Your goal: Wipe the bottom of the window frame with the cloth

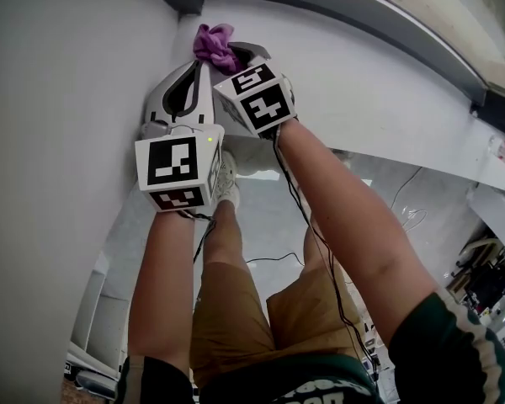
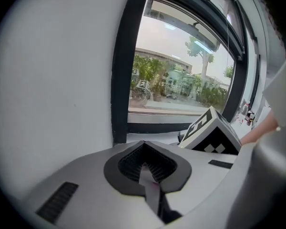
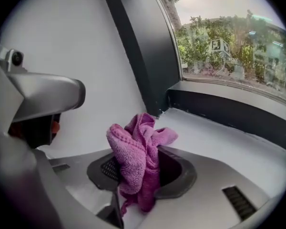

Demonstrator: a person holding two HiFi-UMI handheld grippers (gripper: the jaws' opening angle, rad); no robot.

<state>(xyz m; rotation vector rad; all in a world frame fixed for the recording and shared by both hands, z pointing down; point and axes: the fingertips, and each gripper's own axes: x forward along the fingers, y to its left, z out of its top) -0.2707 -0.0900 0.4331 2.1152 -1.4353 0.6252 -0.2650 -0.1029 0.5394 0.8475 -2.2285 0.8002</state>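
The left gripper (image 2: 147, 168) and right gripper (image 3: 133, 180) share pale grey moulded shells with black ribbed jaw pads. Each carries a white cube printed with black square markers (image 1: 178, 165). Thin black cables (image 1: 320, 244) run along the forearms, and the person wears tan shorts (image 1: 236, 318), a dark green short-sleeved shirt (image 1: 450, 352) and white lace-up trainers (image 1: 227, 183).

the cloth (image 3: 133, 159) is nubby terry; the sill (image 3: 224, 144) and window frame (image 3: 145, 56) look smooth and matt.

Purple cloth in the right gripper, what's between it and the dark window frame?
Only bare white sill lies between the cloth and the window frame, as the right gripper view shows.
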